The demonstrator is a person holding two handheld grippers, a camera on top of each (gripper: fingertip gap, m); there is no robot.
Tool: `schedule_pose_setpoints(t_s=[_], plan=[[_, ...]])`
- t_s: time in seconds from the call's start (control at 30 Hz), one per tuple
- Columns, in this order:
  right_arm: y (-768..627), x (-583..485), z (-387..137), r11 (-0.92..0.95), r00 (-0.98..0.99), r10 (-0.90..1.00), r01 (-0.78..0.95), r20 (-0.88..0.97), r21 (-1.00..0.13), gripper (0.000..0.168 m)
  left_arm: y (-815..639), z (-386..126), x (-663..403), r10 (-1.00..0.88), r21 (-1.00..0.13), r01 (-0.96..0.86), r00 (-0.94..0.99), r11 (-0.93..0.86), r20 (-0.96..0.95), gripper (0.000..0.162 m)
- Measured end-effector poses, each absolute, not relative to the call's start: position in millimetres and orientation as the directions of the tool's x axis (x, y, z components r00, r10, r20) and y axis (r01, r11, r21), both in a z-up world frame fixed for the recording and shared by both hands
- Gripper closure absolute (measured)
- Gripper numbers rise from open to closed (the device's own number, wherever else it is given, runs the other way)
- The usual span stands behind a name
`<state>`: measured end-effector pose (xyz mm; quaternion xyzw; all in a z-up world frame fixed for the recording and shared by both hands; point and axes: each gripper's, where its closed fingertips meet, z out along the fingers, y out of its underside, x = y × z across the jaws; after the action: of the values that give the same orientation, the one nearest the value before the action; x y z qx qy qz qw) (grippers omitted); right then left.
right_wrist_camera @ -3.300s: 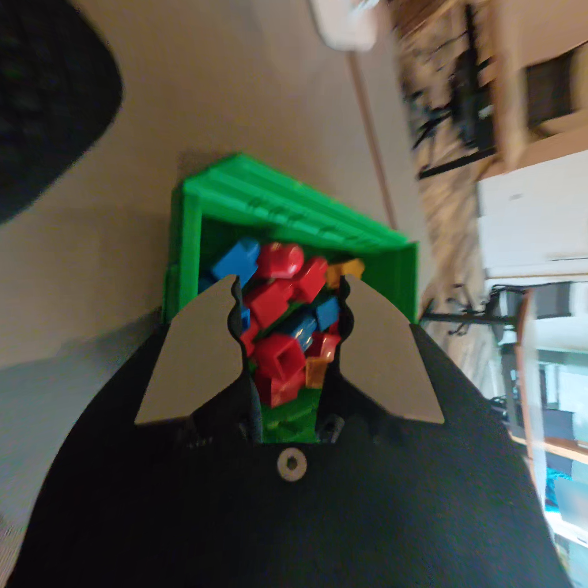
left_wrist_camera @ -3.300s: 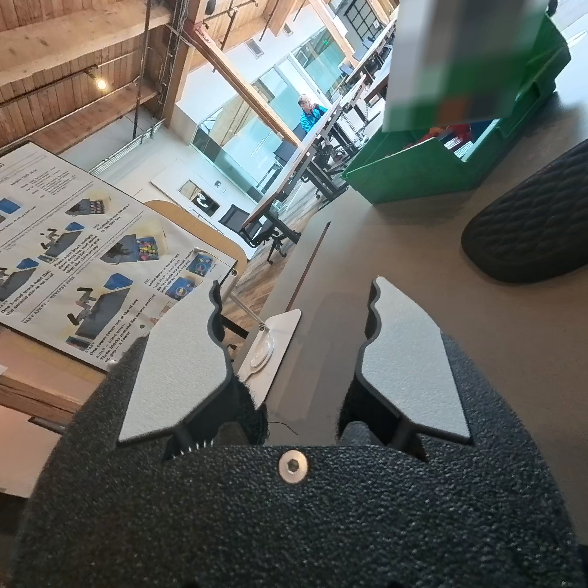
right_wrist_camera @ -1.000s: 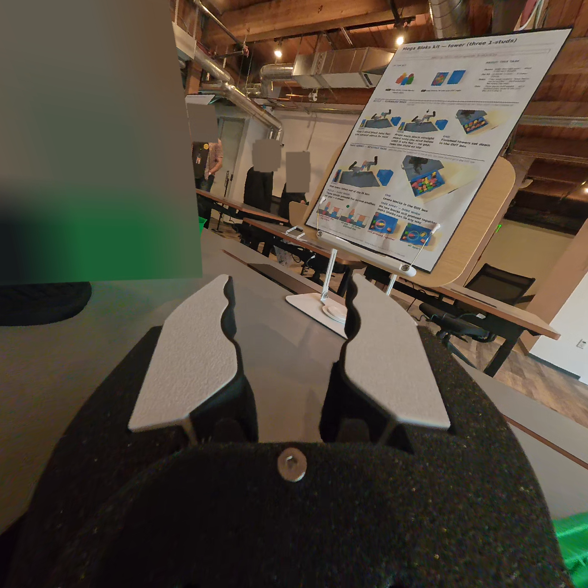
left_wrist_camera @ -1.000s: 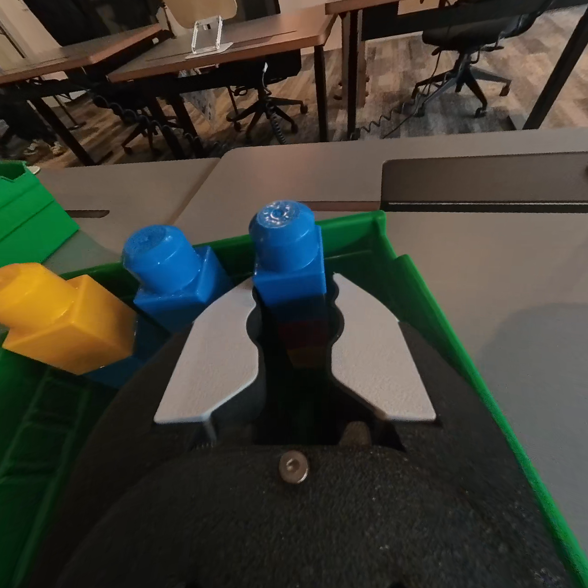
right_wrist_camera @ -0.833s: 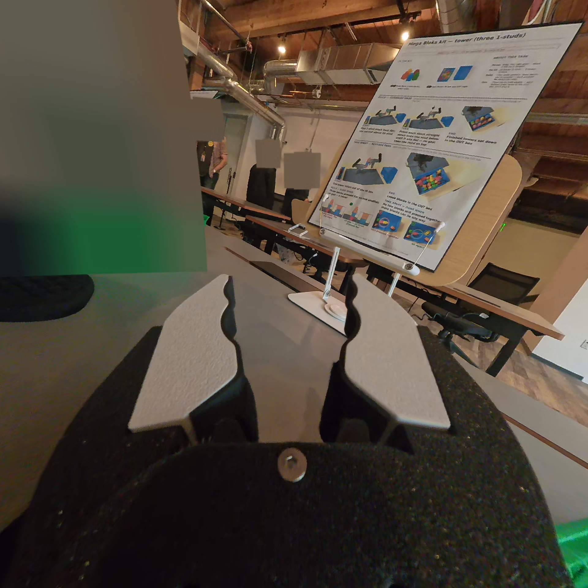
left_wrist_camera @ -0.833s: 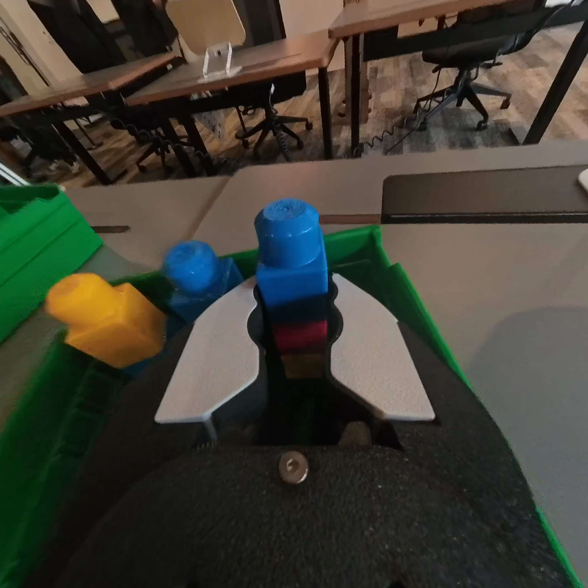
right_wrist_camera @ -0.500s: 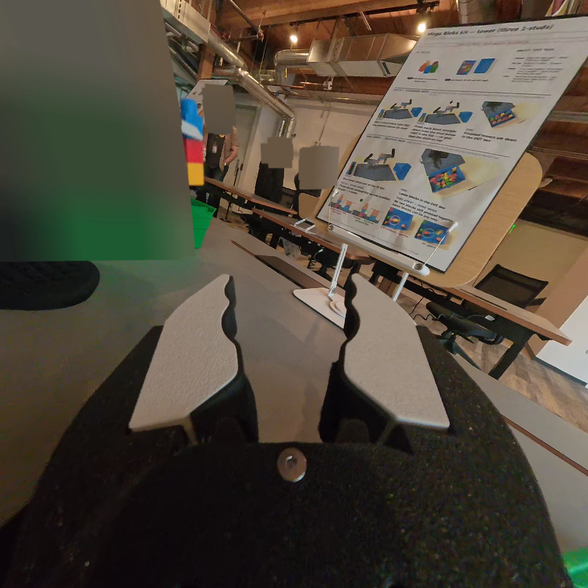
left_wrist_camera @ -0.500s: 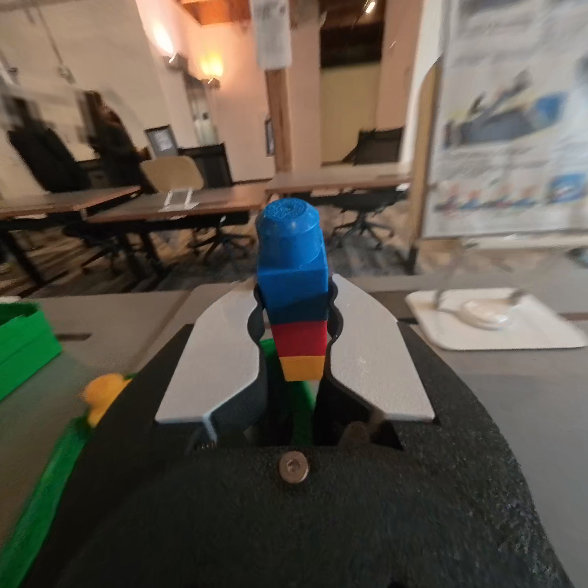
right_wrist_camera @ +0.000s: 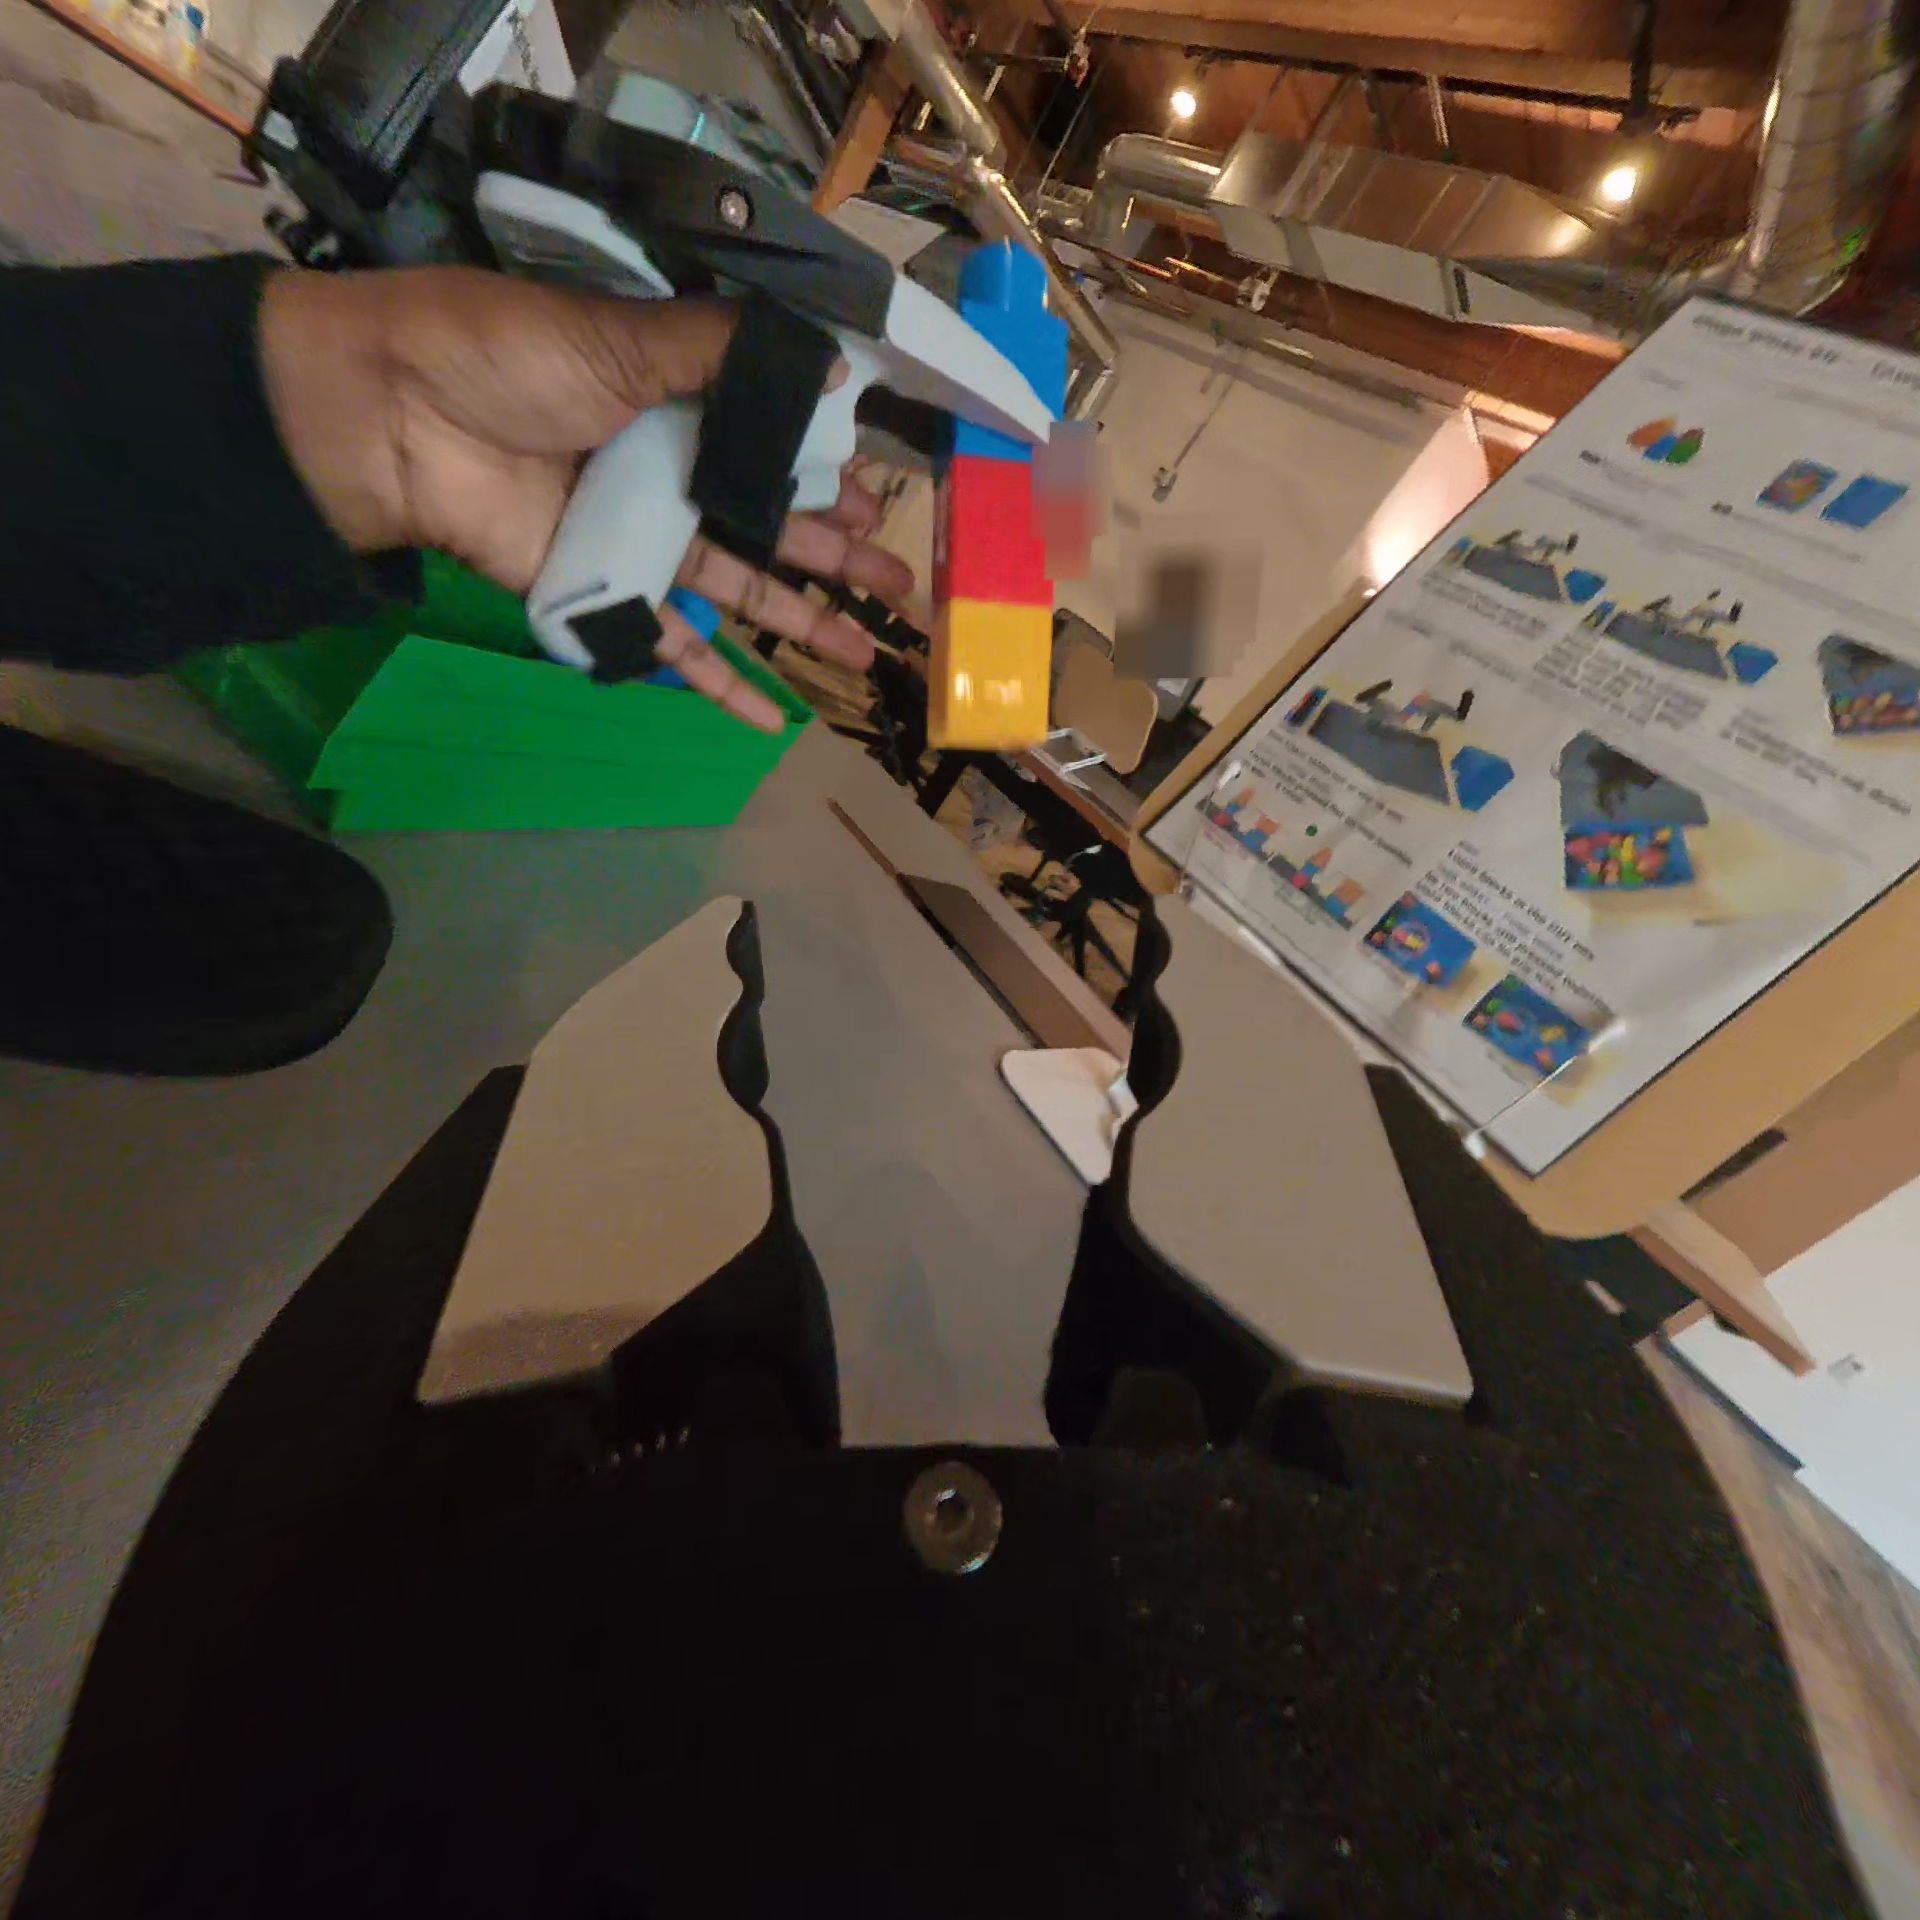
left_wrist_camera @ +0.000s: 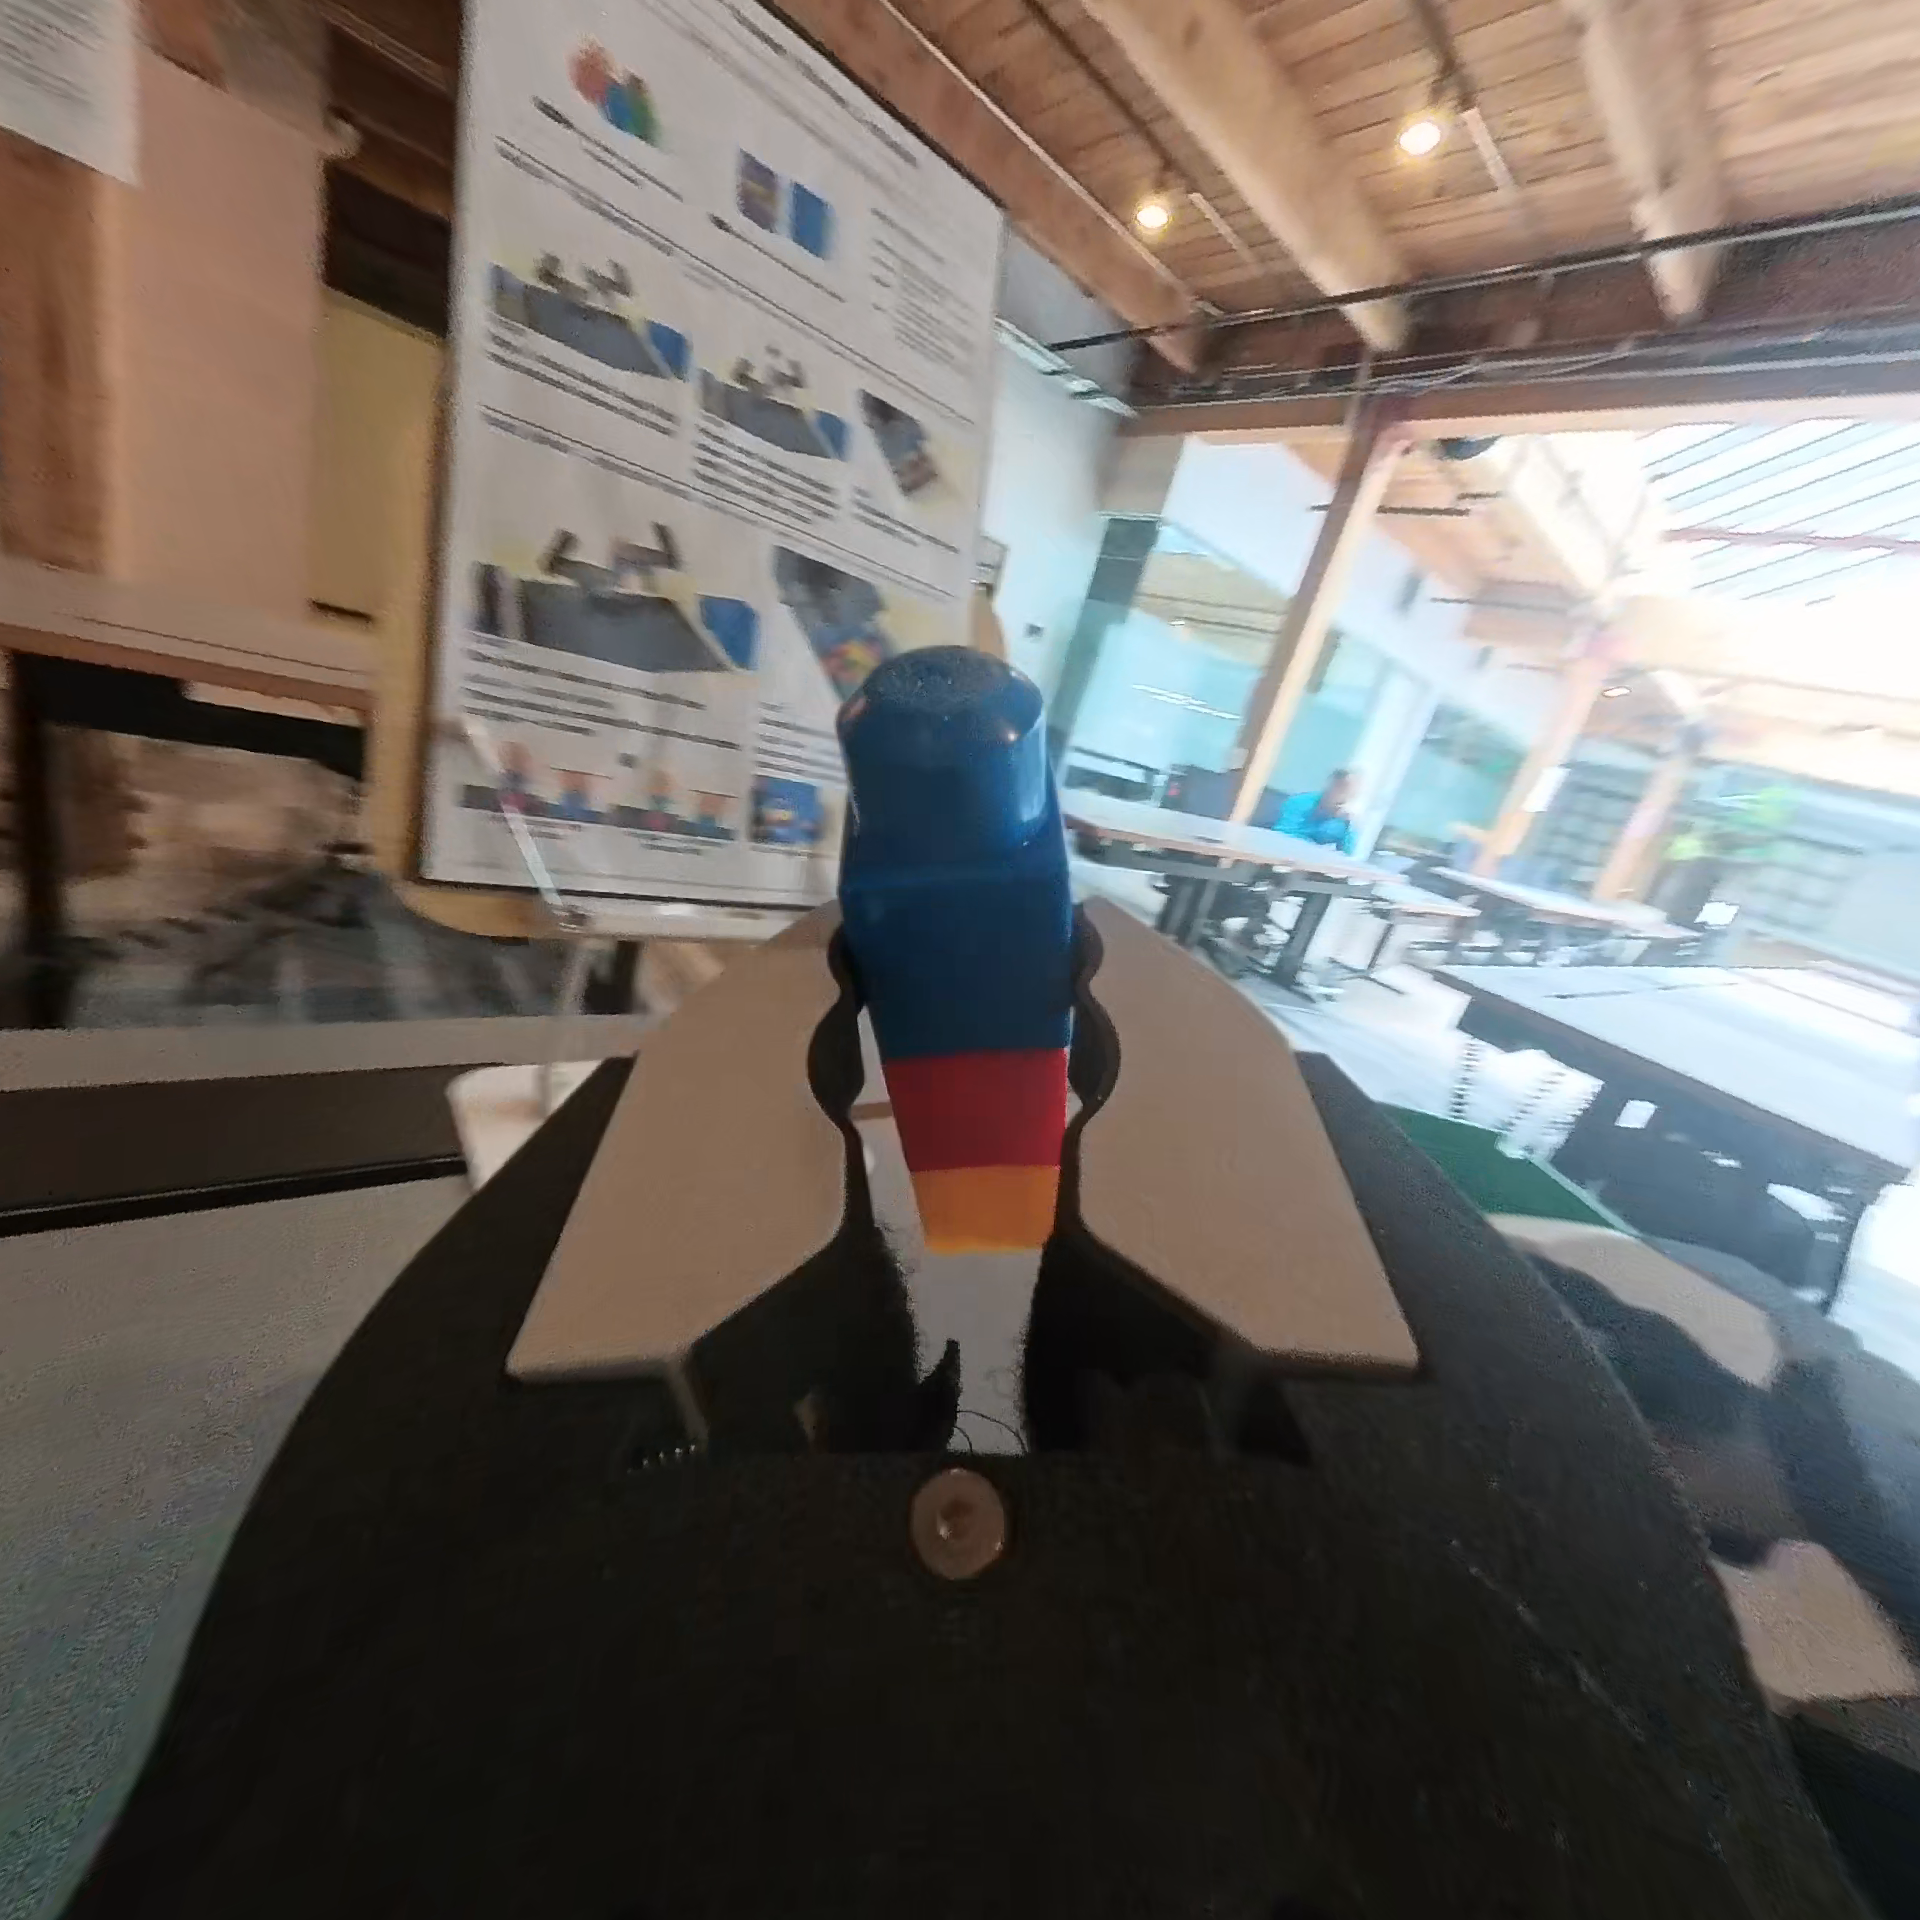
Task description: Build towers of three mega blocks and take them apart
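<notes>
A tower of three blocks, blue on top, red in the middle, orange-yellow at the bottom, is clamped by its blue block in my left gripper. The tower hangs in the air, well above the grey table. In the right wrist view the same tower and left gripper show at upper left, held by a hand. My right gripper is open and empty, low over the table, below and in front of the tower.
A green bin stands on the table behind the hand, with a blue block peeking from it. A black textured pad lies at the left. An instruction board on a white-footed stand stands at the right and also shows in the left wrist view. The left gripper's tips are roughly 15 cm from the right gripper's.
My left gripper has lifted the three-block tower out of the green bin and swung it up towards the board. My right gripper has stayed open and turned to face the tower.
</notes>
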<state>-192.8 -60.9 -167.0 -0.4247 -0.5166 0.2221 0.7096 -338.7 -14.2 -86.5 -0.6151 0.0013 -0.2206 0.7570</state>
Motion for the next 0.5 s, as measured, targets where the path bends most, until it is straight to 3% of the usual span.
schedule_pose_setpoints(t_s=[0.23, 0.4, 0.5], plan=[[-47, -220, -130, 0.615, 0.474, 0.642, 0.15, 0.602, -0.774, 0.102, -22, -92, -275, -0.503, -0.894, 0.446, 0.785, 0.052, 0.363, 0.126], [-38, -236, -136, 0.599, 0.451, 0.642, 0.209, 0.62, -0.773, 0.103, -27, -96, -255, -0.559, -0.863, 0.505, 0.713, -0.011, 0.424, 0.126], [-33, -235, -142, 0.616, 0.449, 0.601, 0.268, 0.661, -0.741, 0.126, -29, -100, -249, -0.585, -0.846, 0.53, 0.667, -0.062, 0.461, 0.127]])
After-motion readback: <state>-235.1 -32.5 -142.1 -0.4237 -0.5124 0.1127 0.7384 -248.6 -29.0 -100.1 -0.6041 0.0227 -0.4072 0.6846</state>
